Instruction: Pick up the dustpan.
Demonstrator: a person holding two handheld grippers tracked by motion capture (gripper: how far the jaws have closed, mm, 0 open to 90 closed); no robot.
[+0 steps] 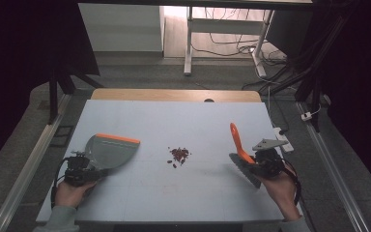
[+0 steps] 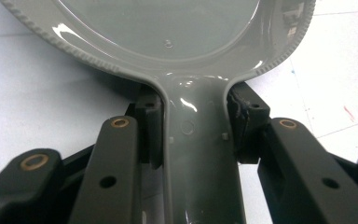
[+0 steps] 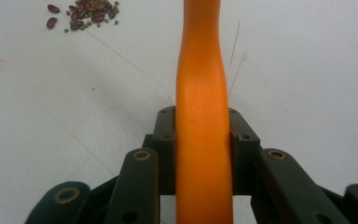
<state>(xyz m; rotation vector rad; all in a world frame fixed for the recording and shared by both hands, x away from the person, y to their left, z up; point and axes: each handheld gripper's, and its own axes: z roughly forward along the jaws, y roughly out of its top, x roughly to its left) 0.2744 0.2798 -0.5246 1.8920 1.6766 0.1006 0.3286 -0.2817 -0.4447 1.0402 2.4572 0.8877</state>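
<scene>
While the left gripper (image 1: 88,170) is clamped on the grey dustpan (image 1: 110,151) by its handle, pan flat on the table (image 1: 174,193) at the left, orange lip facing the middle, the right gripper (image 1: 257,166) is clamped on the orange handle of the brush (image 1: 241,154) at the right, bristles on the tabletop; beans (image 1: 178,154) sit in a small pile between them, apart from both

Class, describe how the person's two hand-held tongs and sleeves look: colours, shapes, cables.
Both tongs, left and right, are black with flat linked jaw bars and brass-coloured pivot pins. Black cables loop from each. The right carries a grey three-cornered plate. The sleeves are pale grey-green.
</scene>
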